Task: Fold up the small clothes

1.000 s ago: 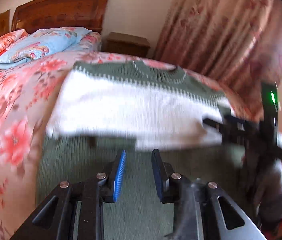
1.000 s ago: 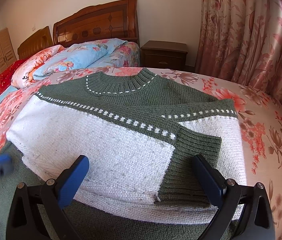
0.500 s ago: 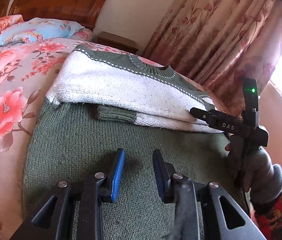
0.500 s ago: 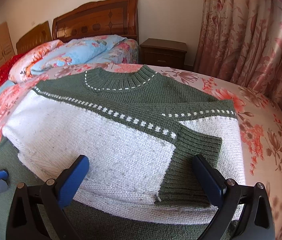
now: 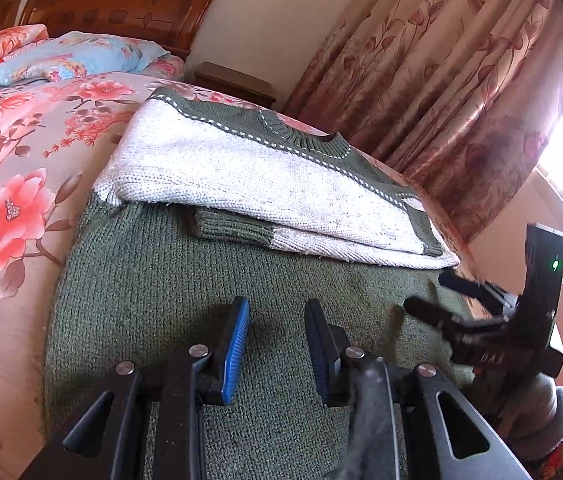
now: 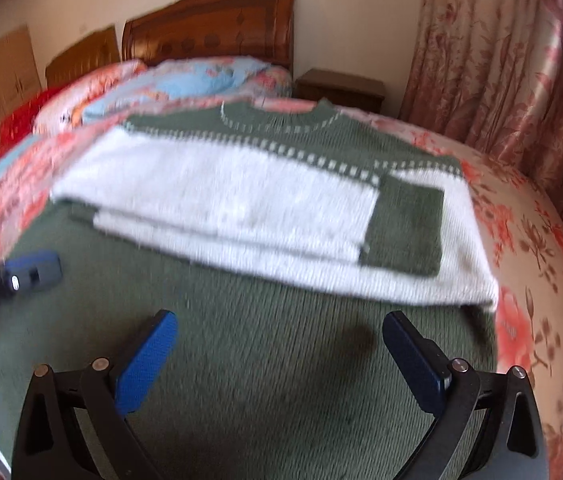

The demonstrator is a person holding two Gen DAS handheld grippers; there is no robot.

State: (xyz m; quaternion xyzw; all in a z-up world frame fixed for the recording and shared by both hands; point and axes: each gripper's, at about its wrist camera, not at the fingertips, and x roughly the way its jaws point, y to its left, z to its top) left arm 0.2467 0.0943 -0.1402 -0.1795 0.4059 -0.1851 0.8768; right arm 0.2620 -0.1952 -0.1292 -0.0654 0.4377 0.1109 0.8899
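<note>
You are at a bed with a pink flowered sheet (image 5: 13, 184), and a dark wooden headboard (image 5: 121, 4) stands at the far end. A light blue flowered pillow (image 5: 69, 58) lies by the headboard, a small brown night table (image 6: 341, 88) sits in the corner, and long pink flowered curtains (image 5: 441, 80) hang on the right. Nothing lies between your tools and the clothes. Your left gripper (image 5: 277, 344) has its blue fingers a little way apart with nothing between them, and they hang just over the plain green part of the green and white knitted sweater (image 5: 265, 176). Your right gripper (image 6: 277, 360) has its blue fingers spread wide, also with nothing in them, over the same green part. The sweater lies flat on the bed, right in front of both tools. Its white top half is folded down toward you, so it makes a thick stack with the green bottom part sticking out near the fingers. One green cuff lies on top of the white part on the right. The right camera's picture is blurry.
</note>
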